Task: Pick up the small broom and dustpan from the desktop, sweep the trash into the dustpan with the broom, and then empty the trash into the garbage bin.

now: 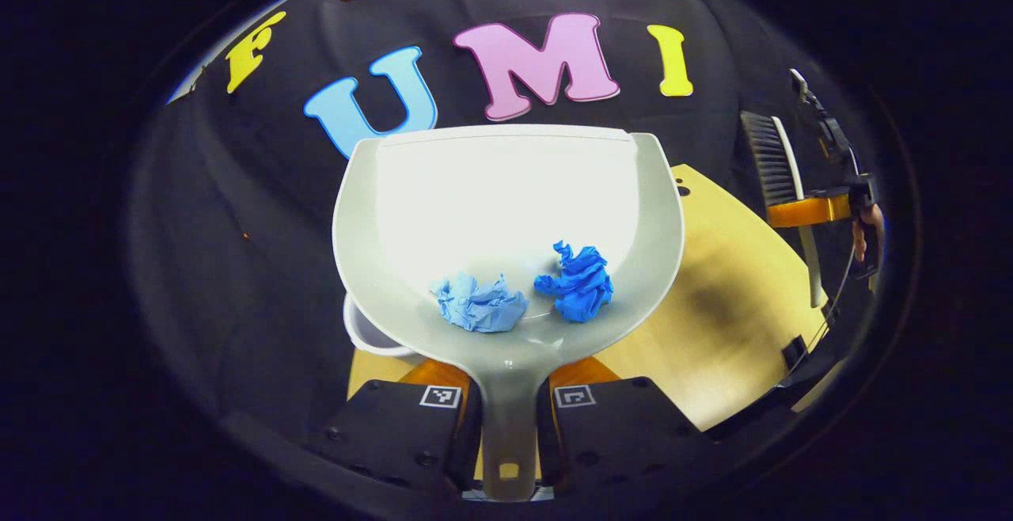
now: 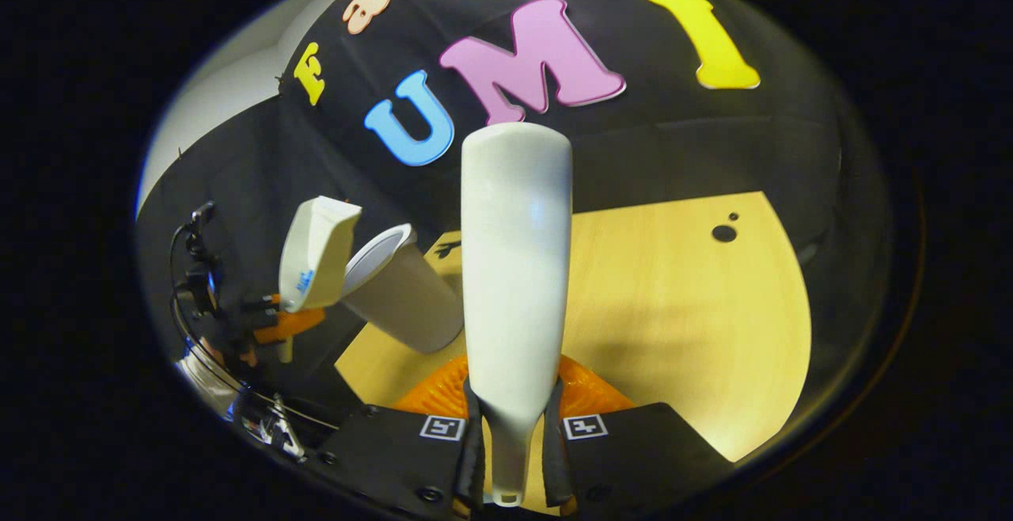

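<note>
the left tongs (image 1: 506,418) are clamped on the handle of the dustpan (image 1: 506,212), lifted off the table (image 1: 736,315) with two crumpled blue paper scraps (image 1: 480,305) (image 1: 579,282) in it, the white garbage bin (image 2: 400,287) just beside it. the right tongs (image 2: 510,434) are closed on the small broom (image 2: 516,268), held upright and clear. sweeping looks done; emptying is in hand. next, tip the dustpan's lip over the bin's mouth so both scraps slide in.
</note>
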Available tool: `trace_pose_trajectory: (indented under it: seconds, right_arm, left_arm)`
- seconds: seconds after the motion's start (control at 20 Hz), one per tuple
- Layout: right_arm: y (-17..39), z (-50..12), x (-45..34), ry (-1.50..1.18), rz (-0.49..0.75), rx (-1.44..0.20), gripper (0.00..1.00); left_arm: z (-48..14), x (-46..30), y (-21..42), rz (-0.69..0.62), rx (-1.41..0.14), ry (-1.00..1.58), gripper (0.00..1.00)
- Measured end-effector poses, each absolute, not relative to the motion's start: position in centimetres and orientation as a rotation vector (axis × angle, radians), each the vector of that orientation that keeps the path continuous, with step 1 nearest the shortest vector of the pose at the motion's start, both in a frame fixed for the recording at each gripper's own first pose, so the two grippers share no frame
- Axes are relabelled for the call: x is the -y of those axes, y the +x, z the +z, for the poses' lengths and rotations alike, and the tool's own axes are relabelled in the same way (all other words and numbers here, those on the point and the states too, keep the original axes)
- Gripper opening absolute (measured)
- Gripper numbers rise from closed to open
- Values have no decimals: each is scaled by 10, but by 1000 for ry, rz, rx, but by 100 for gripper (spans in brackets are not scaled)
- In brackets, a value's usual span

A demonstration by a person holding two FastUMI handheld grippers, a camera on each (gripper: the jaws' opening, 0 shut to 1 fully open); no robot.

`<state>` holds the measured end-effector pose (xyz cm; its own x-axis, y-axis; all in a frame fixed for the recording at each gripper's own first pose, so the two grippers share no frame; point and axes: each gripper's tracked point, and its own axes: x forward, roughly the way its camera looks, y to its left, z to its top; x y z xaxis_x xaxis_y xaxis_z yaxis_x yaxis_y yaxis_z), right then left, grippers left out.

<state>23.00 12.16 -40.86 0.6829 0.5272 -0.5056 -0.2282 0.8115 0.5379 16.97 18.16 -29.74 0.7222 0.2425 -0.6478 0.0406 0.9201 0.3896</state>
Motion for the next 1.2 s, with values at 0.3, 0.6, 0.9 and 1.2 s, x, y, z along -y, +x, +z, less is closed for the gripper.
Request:
trace_pose_trajectory:
  seconds: [0.3, 0.6, 0.9, 1.2]
  right_arm:
    - [228, -404, -122, 518, 365, -644, 30]
    - [218, -410, -100, 484, 325, -658, 31]
    - [196, -421, -94, 482, 333, -687, 31]
    - [186, -427, -93, 479, 343, -705, 31]
  left_arm:
    - [-254, -246, 171, 244, -781, 694, 26]
    - [-243, -284, 152, 334, -937, 902, 27]
    - [-231, -313, 152, 332, -1056, 1272, 26]
    - [-190, -329, 163, 309, -1023, 1718, 27]
